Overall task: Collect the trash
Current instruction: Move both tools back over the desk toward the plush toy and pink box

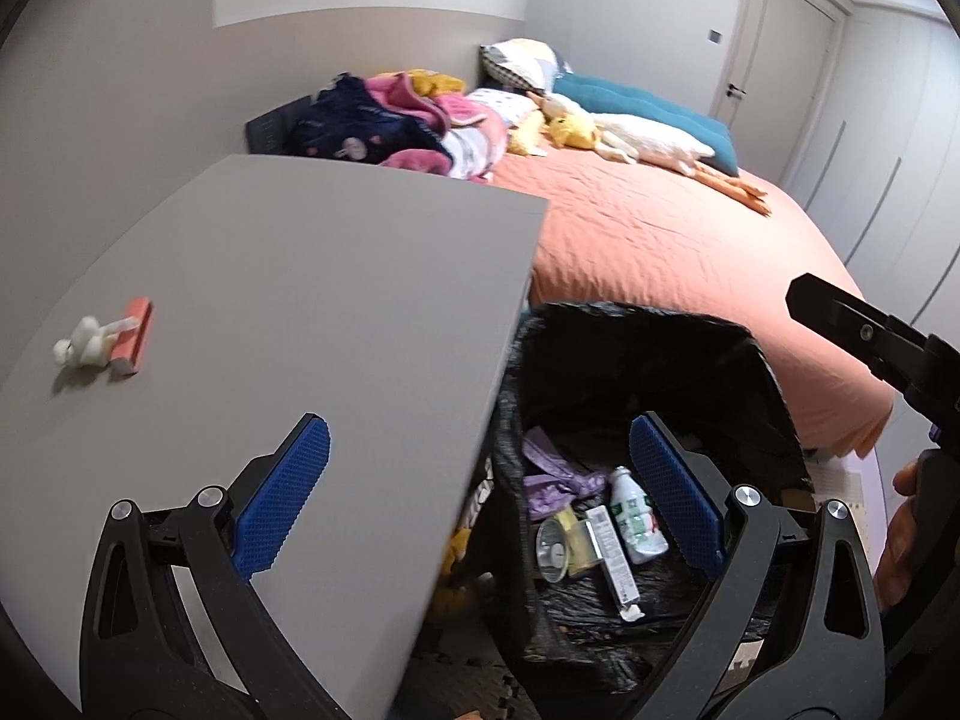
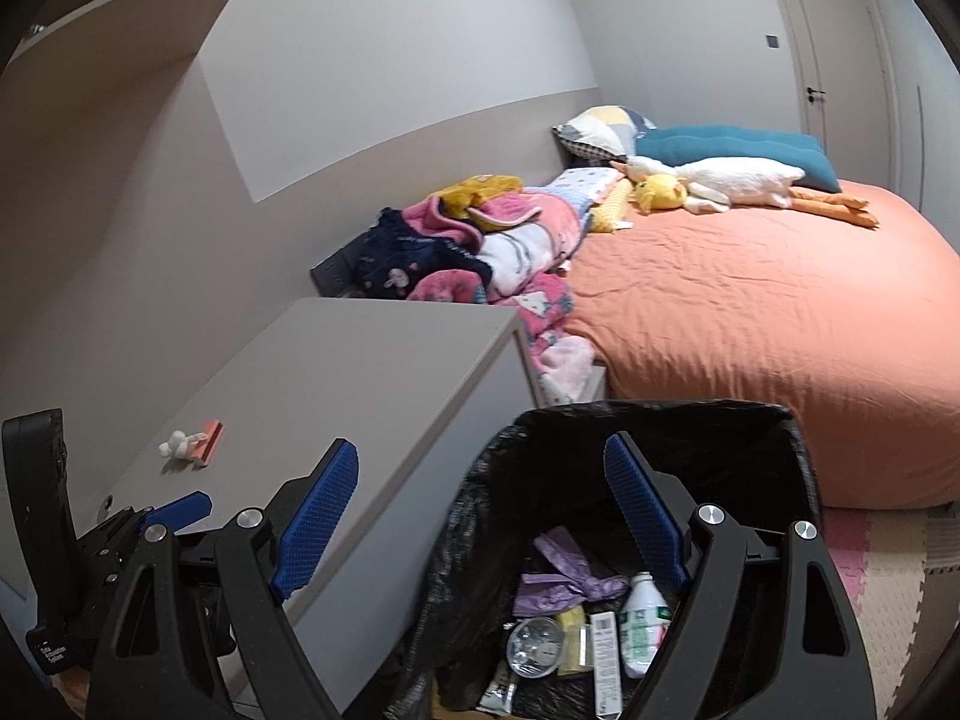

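The bin [image 2: 648,438], lined with a black bag, stands in the gap between the grey table [image 1: 300,300] and the bed [image 2: 780,324], its rim just beside the table's edge; both the left gripper [image 1: 480,498] and the right gripper [image 2: 480,510] hang over that edge with jaws spread wide and nothing between them. In the bin lie one white bottle [image 2: 642,624], one purple bag [image 2: 576,582], one clear cup [image 2: 534,642], one white tube [image 2: 606,660] and one yellow wrapper [image 2: 573,630]. On the table, well back from the edge and with bare top all round, sit one pink block [image 1: 135,342] and one small white toy [image 1: 81,348], touching.
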The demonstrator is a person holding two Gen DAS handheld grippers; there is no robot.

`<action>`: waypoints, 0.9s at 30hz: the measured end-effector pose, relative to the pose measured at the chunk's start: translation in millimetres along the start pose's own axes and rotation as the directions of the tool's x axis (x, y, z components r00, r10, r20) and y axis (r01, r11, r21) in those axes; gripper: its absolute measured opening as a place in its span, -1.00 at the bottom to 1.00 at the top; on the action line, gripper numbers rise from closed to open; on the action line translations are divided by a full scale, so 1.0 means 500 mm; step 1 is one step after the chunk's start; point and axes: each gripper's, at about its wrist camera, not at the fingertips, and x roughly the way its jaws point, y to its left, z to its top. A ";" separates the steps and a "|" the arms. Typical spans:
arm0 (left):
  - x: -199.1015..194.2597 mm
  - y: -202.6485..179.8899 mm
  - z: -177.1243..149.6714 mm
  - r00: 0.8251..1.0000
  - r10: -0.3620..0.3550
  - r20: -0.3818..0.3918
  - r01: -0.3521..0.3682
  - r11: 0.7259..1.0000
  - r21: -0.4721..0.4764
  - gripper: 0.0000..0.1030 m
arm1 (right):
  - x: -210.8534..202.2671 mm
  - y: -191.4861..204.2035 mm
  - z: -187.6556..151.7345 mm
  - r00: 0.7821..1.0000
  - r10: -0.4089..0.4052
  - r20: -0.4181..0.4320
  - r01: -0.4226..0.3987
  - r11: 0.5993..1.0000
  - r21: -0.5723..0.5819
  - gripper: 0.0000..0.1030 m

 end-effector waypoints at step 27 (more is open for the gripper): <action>-0.019 0.297 0.005 0.986 0.164 0.009 -0.158 0.958 -0.238 0.88 | 0.180 0.252 0.006 0.986 0.137 -0.098 -0.148 0.982 -0.114 0.64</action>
